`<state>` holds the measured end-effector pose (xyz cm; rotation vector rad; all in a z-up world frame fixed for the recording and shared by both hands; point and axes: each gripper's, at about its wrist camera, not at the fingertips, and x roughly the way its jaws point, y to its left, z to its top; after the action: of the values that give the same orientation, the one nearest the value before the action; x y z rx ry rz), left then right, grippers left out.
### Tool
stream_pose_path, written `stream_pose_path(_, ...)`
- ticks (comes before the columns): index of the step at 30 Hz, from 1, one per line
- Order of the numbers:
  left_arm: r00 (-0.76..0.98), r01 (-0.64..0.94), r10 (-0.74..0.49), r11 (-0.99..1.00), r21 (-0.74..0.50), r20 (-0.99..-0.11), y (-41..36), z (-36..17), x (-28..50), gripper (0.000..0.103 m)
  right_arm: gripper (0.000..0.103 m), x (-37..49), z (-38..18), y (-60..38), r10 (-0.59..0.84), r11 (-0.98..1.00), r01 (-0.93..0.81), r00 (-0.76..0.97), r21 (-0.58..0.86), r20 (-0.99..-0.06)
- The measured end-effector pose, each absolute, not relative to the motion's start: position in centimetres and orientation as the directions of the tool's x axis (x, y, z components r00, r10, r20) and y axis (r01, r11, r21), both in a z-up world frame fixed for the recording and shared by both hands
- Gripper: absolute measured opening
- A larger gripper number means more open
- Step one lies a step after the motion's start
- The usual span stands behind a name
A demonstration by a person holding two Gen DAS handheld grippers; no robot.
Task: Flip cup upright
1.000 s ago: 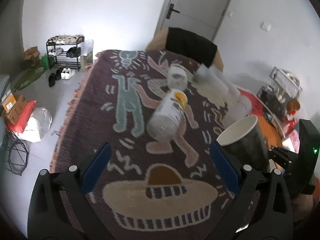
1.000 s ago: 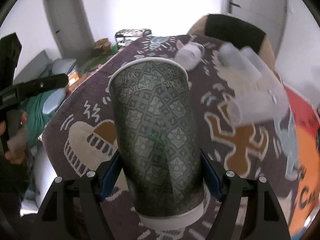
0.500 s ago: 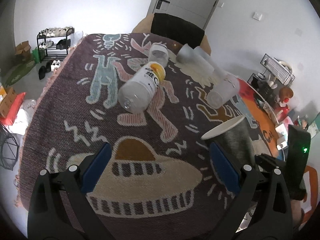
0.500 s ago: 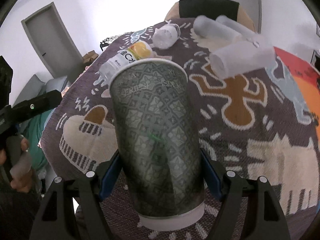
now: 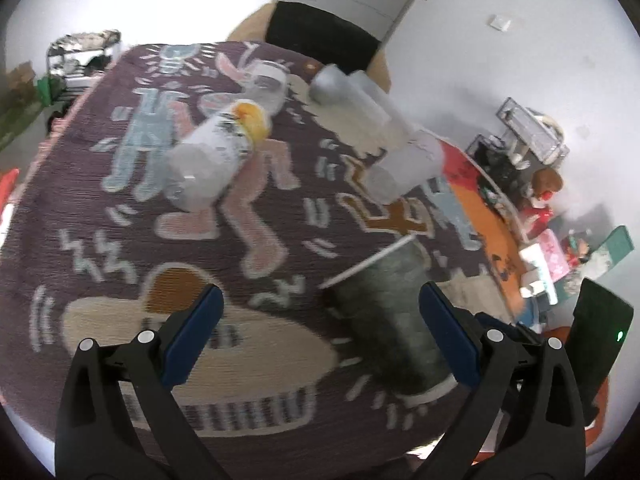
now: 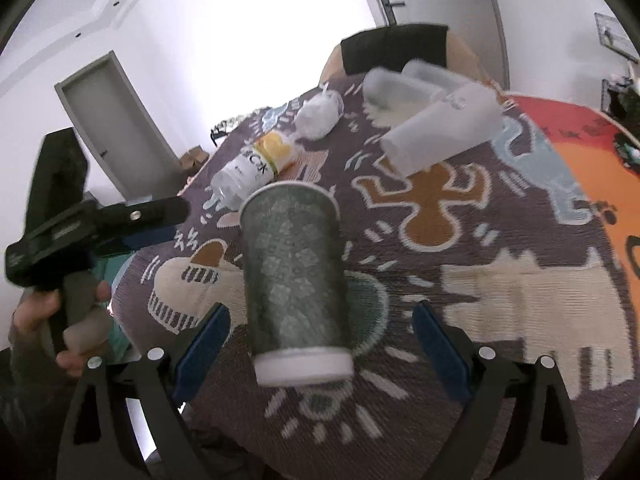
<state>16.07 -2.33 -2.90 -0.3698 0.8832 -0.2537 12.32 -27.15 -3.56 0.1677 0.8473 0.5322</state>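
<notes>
A dark green patterned paper cup with a white base stands upright, mouth up, on the patterned purple cloth. My right gripper is open; its blue pads stand apart on either side of the cup and do not touch it. In the left wrist view the same cup stands at the right, close to the right pad. My left gripper is open and empty above the cloth, near its front edge.
A clear bottle with a yellow label lies on its side mid-cloth. Several translucent plastic cups and a clear jar lie on the far part. A black-backed chair stands behind. Clutter sits at the right.
My right gripper opened and let go of the green cup, which now stands on the cloth. The left gripper moved nearer the cup; both views are motion-blurred.
</notes>
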Motion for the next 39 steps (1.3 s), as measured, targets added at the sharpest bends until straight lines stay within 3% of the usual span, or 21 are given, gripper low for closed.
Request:
stream_pose_path(10,0.474,0.083,-0.55,0.805,-0.587,-0.687,-6.0,-5.6,18.2,0.097,0.095,10.7,-4.4,-33.7,0.481,0.875,-0.295,0.62,0.384,-0.62)
stream_pose_path(22,0.423,-0.007,-0.544,0.798,-0.603,-0.725,-7.4,-9.1,21.5,0.097,0.095,10.7,-6.8,-36.3,0.443,0.891,-0.237,0.636,0.386,-0.632)
stream_pose_path(33,0.39,-0.08,-0.601,0.733,-0.676,-0.697,-6.5,-10.3,23.9,0.097,0.095,10.9,-6.8,-36.6,0.425,0.9,-0.223,0.636,0.374,-0.645)
stream_pose_path(34,0.39,-0.08,-0.601,0.733,-0.676,-0.698,-6.5,-10.3,24.0,0.096,0.095,10.9,-6.9,-36.6,0.425,0.9,-0.223,0.634,0.374,-0.646)
stream_pose_path(35,0.39,-0.086,-0.598,0.733,-0.675,-0.7,-6.4,-10.3,24.0,0.086,0.095,11.0,-6.9,-36.6,0.426,0.9,-0.222,0.631,0.374,-0.649)
stream_pose_path(39,0.406,-0.082,-0.601,0.726,-0.682,-0.689,-5.9,-9.9,23.7,0.086,0.095,10.8,-7.0,-36.2,0.423,0.902,-0.223,0.626,0.368,-0.656)
